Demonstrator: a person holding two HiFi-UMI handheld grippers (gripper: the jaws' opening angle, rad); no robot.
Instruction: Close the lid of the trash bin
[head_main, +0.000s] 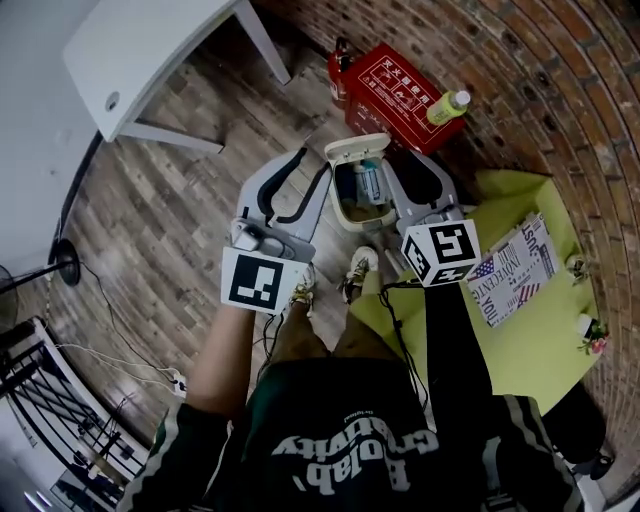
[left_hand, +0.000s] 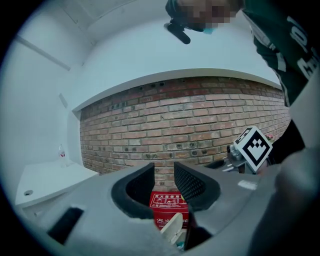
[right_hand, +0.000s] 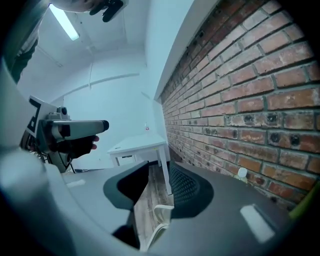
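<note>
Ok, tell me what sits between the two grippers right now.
In the head view the trash bin stands between the left gripper and right gripper, its lid raised and a bottle inside. Both grippers are open and empty.

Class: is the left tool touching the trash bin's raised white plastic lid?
Apart. Left gripper view: left tool open, white plastic lid lies beyond.

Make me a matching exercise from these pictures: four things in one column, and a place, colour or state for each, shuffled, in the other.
Things:
1. trash bin lid
2. red box
3. bottle
4. white table

Descriptions:
A. yellow-green with a pale cap
B. raised open
C. beside the brick wall
D. upper left in the head view

Pairs: 1-B, 2-C, 3-A, 4-D
</note>
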